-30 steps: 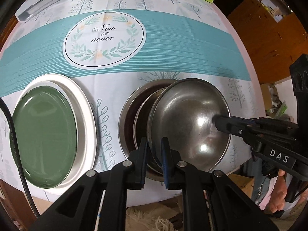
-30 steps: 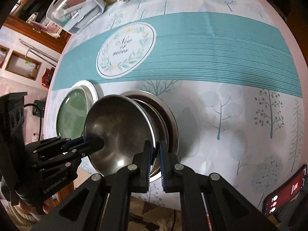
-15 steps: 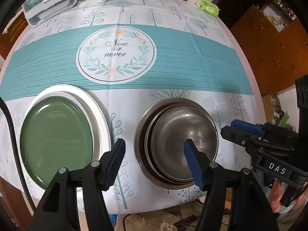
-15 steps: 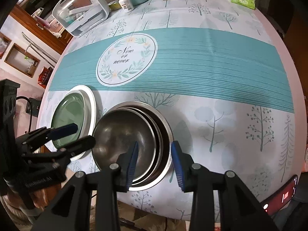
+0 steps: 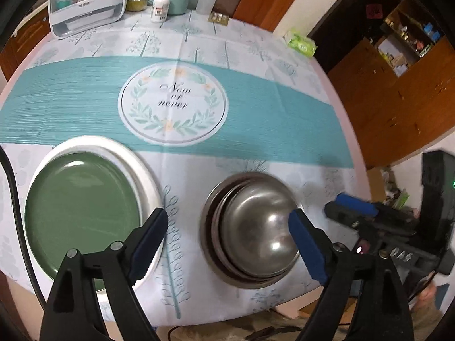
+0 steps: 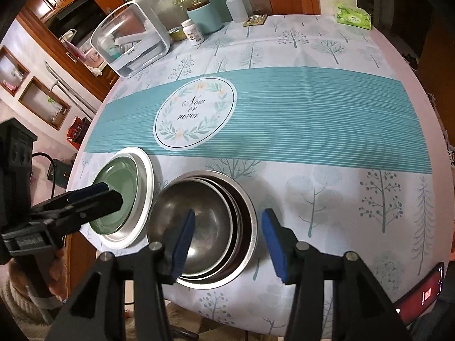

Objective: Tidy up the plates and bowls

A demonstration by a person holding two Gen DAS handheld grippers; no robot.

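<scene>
Two stacks sit at the near edge of the desk [image 5: 256,56] in my left wrist view: the green plate [image 5: 81,213] rests inside the white plate [image 5: 142,170] on the left, and the steel bowls [image 5: 253,233] nest one inside another on the right, the two stacks near each other but apart. My left tool [image 5: 227,236] is spread wide and holds nothing; one blue pad [image 5: 148,236] hangs over the white plate's rim and the other over the bowls' right side. My right tool [image 5: 352,207] shows at the far right, off the desk edge, blurred, with only one blue pad visible, so from here I cannot tell how it stands. I judge the nesting step is done, since every dish I can see is already stacked; what is left, if anything, is to check the bowls sit level and draw both tools clear without clipping a rim. In my right wrist view, the right tool [image 6: 227,244] is also wide open and empty, its left pad over the inner bowl and its right pad just beyond the outer rim of the steel bowls [image 6: 204,241]. The left tool [image 6: 99,196] reaches in from the left over the green plate [image 6: 119,196], gripping nothing. A red phone [image 6: 426,292] lies at the lower right edge, so I should mind it when I pull back.
</scene>
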